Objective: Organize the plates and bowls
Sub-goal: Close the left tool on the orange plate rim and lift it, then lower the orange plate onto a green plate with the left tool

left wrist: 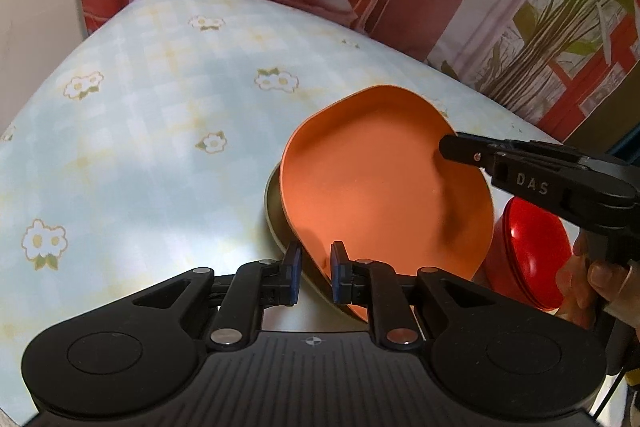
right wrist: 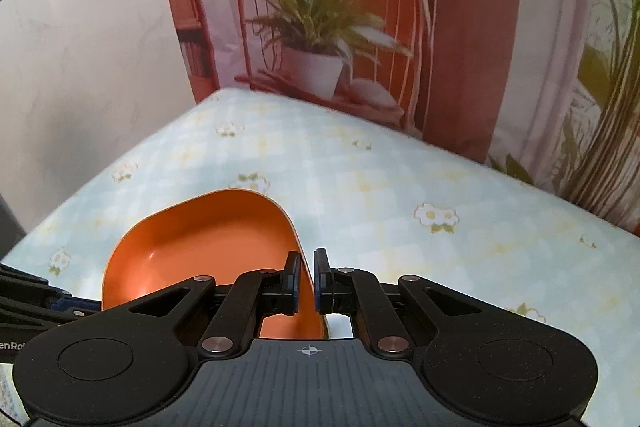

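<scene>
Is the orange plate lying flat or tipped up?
Tipped. The orange plate slants over the tan dish; the right gripper pinches its rim.

I see a table (right wrist: 400,195) under a pale blue checked cloth with white flowers, filling mid-frame. Behind it, upper centre, hangs a backdrop (right wrist: 460,27) printed with a red chair and potted plant. A plain white wall (right wrist: 88,67) stands at upper left.

Orange plate (left wrist: 384,187): smooth plastic-looking surface, matt to faintly satin. Red bowl (left wrist: 532,255): glossy, lacquer-like sheen. Tablecloth (left wrist: 160,131): smooth, slightly shiny, as of vinyl, with a printed floral check. Left gripper (left wrist: 313,277): matt black plastic with bright metal pivot pins.
</scene>
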Motion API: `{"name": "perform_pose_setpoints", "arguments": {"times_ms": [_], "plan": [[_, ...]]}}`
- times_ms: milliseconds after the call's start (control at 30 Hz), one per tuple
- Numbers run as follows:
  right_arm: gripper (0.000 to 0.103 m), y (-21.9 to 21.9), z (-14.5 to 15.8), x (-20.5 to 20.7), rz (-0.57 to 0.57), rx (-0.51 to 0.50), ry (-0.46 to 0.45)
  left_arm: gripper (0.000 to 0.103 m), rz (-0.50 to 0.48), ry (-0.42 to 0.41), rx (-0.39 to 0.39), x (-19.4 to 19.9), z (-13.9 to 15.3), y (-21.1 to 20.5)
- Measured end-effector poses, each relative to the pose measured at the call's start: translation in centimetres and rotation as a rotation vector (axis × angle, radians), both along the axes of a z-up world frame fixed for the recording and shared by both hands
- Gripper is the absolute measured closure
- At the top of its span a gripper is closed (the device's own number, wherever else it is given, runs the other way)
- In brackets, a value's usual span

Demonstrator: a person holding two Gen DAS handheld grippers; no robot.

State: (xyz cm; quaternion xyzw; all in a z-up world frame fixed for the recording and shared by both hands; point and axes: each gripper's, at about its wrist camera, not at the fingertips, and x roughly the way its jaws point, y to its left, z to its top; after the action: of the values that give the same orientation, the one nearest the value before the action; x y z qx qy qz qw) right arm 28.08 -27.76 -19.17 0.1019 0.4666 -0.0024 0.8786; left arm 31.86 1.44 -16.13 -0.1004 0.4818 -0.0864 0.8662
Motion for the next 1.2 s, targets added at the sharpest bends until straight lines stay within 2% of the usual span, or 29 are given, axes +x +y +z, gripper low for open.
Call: {"name": "perform_pose_setpoints", "arguments": {"times_ms": [500,1200], "plan": [[0.096,0.0,-2.0,0.6,-0.016,-0.015,0.068,0.085,-0.027,-0.008,0.040,0.5,0.0,-0.4],[0.096,0.9,-3.0,1.1,0.008,-0.050,0.129,0.083,-0.036,0.017,0.013,0.5,0.1,0.3]]}}
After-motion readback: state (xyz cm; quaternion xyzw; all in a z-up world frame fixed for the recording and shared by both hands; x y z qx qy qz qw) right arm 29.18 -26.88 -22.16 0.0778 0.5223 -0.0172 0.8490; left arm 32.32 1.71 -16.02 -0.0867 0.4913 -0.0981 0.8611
